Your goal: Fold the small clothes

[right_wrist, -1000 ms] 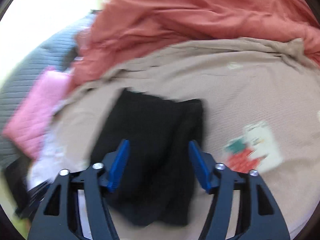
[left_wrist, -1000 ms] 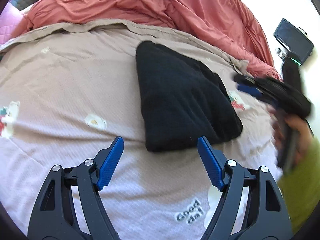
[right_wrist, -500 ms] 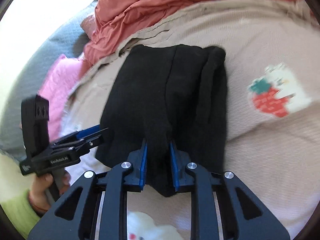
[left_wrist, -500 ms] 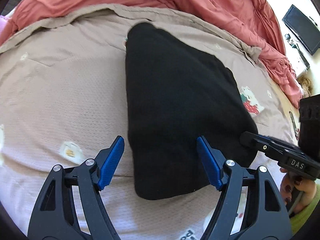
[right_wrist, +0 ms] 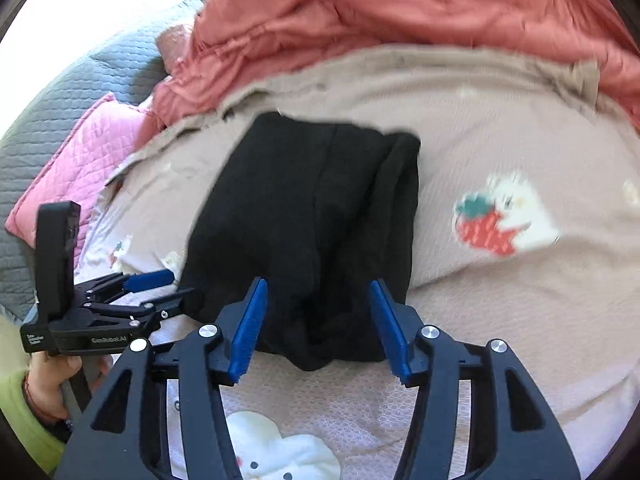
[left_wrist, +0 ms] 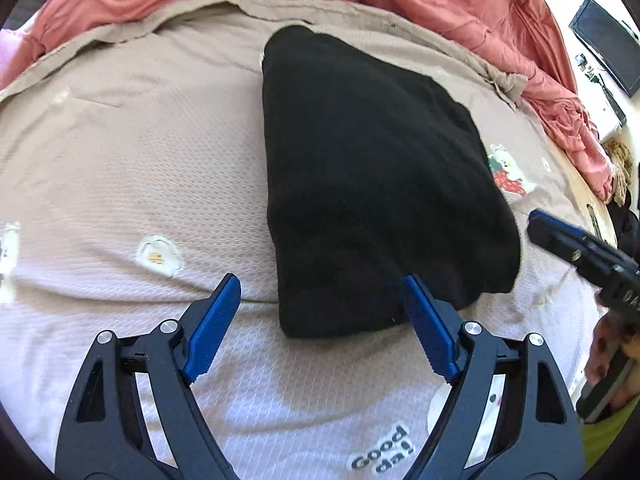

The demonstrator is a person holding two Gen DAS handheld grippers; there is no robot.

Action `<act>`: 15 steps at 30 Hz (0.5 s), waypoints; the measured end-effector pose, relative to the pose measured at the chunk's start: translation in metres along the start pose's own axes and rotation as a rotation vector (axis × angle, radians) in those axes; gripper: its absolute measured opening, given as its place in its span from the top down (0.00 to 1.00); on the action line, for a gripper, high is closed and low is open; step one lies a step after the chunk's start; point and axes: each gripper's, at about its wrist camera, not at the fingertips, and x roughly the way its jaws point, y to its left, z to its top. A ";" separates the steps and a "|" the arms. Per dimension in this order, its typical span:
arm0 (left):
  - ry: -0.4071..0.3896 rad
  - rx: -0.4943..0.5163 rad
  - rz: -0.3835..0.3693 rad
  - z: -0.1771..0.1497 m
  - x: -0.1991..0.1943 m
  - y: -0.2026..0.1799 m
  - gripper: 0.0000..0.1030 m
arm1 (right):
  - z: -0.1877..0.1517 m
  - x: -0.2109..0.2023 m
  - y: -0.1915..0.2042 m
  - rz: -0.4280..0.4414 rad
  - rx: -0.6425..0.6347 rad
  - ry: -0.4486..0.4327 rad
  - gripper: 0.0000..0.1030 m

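Since half a second ago the right gripper (right_wrist: 318, 326) has let go of the folded black garment (left_wrist: 372, 184): its blue pads, then pinched together on the near fold, now stand apart and are opening, with the garment's near hem between them but untouched. Its view has also pulled back a little, so the garment sits smaller in frame.

In the left wrist view, the left half of the frame is bare beige printed bedsheet (left_wrist: 120, 152), open room from the left border to the garment's straight left edge. The left gripper (left_wrist: 320, 312) has its jaws spread and opening; the left pad hangs over sheet, the right pad over the garment's near left corner, neither pressing it. The garment lies flat in the centre, its right edge slanting toward the right gripper at the right border. A salmon duvet (left_wrist: 440, 12) bounds the sheet along the top.

In the right wrist view, the left gripper sits at lower left, just beside the garment's left edge. A pink quilted pillow (right_wrist: 76, 160) and a grey quilted cover (right_wrist: 64, 92) fill the upper left. Right of the garment, sheet lies open around a strawberry print (right_wrist: 488, 228).
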 end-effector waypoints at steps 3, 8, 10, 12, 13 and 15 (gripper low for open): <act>-0.020 0.002 0.010 -0.002 -0.014 0.000 0.22 | 0.008 -0.003 0.003 -0.010 -0.012 -0.021 0.49; -0.055 -0.001 -0.012 -0.005 -0.027 0.002 0.12 | 0.018 0.017 0.004 -0.016 0.019 0.004 0.49; -0.072 0.012 -0.019 -0.007 -0.030 -0.001 0.10 | 0.019 0.041 0.000 -0.054 0.047 0.072 0.49; -0.095 0.032 -0.012 -0.011 -0.035 -0.003 0.09 | 0.013 0.062 -0.010 -0.134 0.061 0.136 0.40; -0.100 0.035 -0.009 -0.011 -0.036 -0.005 0.09 | 0.009 0.069 -0.017 -0.134 0.094 0.149 0.38; -0.101 0.036 -0.019 -0.014 -0.035 -0.006 0.09 | 0.001 0.075 -0.031 -0.087 0.176 0.131 0.36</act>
